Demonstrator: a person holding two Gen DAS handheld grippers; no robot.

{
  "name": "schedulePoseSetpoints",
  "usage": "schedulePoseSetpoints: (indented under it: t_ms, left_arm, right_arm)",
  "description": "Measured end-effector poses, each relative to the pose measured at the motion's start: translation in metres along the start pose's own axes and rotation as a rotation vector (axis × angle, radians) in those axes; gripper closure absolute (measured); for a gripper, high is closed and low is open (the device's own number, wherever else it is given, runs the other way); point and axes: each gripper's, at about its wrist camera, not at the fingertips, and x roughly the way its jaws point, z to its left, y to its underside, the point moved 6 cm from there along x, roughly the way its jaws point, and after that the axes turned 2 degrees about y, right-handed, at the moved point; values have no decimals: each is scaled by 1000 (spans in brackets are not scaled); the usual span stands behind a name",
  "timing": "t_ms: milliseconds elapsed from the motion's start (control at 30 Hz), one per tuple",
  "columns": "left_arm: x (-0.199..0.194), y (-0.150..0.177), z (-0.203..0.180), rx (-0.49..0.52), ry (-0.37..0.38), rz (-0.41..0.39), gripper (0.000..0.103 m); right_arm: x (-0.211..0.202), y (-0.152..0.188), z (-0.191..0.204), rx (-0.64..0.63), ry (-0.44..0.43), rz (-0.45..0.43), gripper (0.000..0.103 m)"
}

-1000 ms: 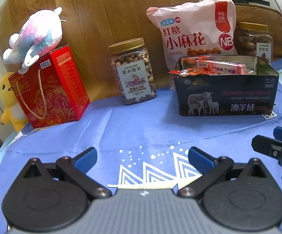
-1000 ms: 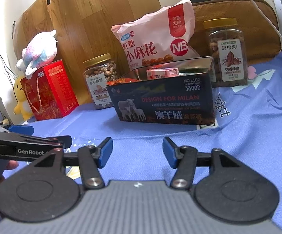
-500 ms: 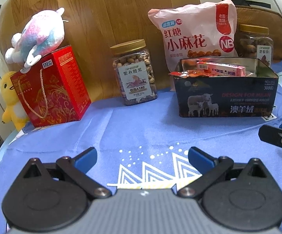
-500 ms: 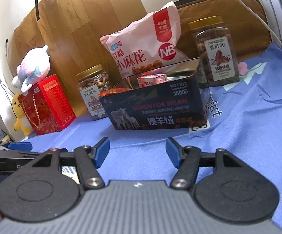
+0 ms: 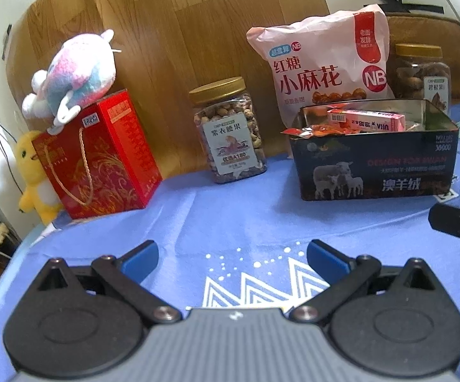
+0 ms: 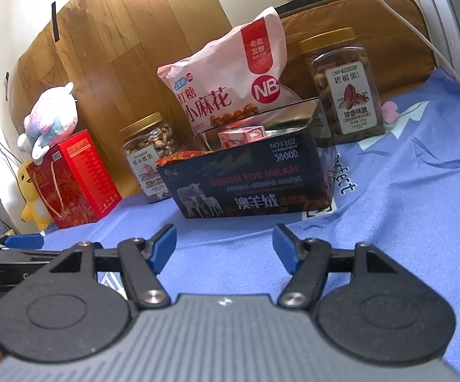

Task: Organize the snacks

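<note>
Both the left hand-held gripper (image 5: 232,256) and right hand-held gripper (image 6: 224,244) are being held wide apart, empty, above the blue-clothed table (image 5: 230,210); wood panelling (image 5: 182,31) is backing it.

A blue cloth (image 5: 230,222) carries a dark tin (image 5: 376,172), two nut jars (image 5: 230,137), red box (image 5: 99,156).

We see the dark open tin (image 5: 376,172) upright on the blue cloth, holding a pink box (image 5: 366,120) and red packets (image 5: 312,130); the pink snack bag (image 5: 322,63) stands just behind, gold-lidded nut jars (image 5: 230,130) flanking.
</note>
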Motion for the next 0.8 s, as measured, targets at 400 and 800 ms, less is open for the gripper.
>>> schedulePoseSetpoints:
  t_ms: [400,800]
  left_arm:
    - [2,0,-3,7,-8,30,0]
    - [-1,1,-4,9,18,47,0]
  right_arm:
    - [0,0,0,5,-1,0,32]
    - [0,0,-1,10,-4,-1,31]
